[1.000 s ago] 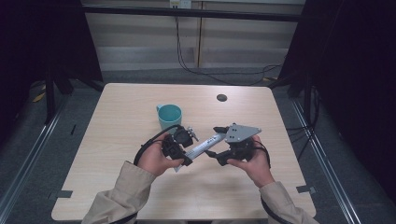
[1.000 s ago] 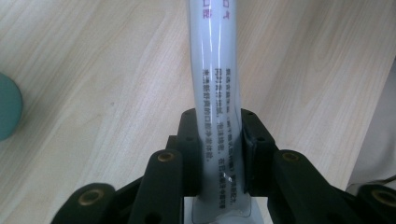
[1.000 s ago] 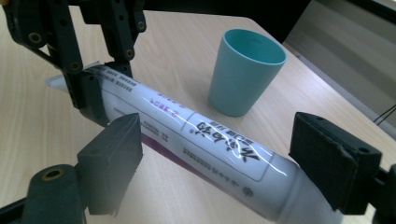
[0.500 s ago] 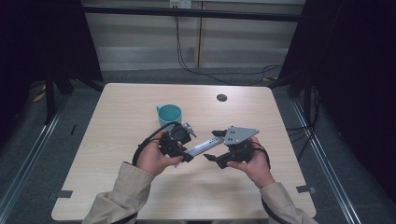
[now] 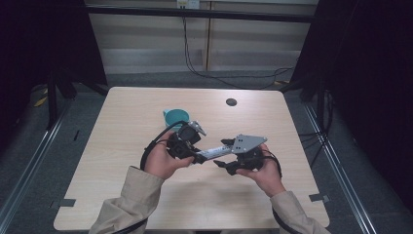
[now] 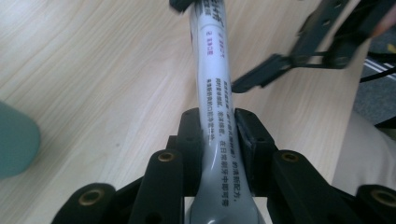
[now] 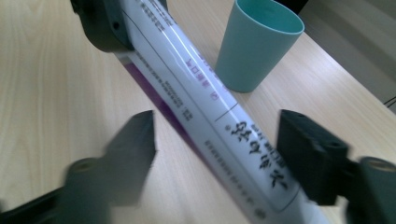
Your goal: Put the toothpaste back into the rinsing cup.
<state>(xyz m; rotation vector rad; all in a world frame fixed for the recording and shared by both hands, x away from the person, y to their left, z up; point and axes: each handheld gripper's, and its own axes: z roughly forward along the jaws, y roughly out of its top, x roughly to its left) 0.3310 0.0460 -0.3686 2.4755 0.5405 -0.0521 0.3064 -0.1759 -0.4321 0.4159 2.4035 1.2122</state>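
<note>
A long white and silver tube (image 5: 213, 152) with printed text is held level above the wooden table (image 5: 292, 126). My left gripper (image 5: 196, 156) is shut on one end of the tube (image 6: 212, 93), its pads (image 6: 191, 135) pressing both sides. My right gripper (image 5: 222, 154) faces it from the right. Its jaws have just been closing and now straddle the tube (image 7: 201, 98) with a gap on each side of my right gripper (image 7: 217, 149). A teal cup (image 5: 171, 117) stands upright behind the left hand.
The teal cup (image 7: 254, 44) is close beyond the tube, and shows as a blur at the edge (image 6: 14, 140) in the left gripper view. A small black round spot (image 5: 231, 102) marks the table's far side. Dark floor and cables surround the table.
The right gripper's jaws have drawn closer together around the tube. Both hands have stayed in place, and the left gripper has kept its hold.
</note>
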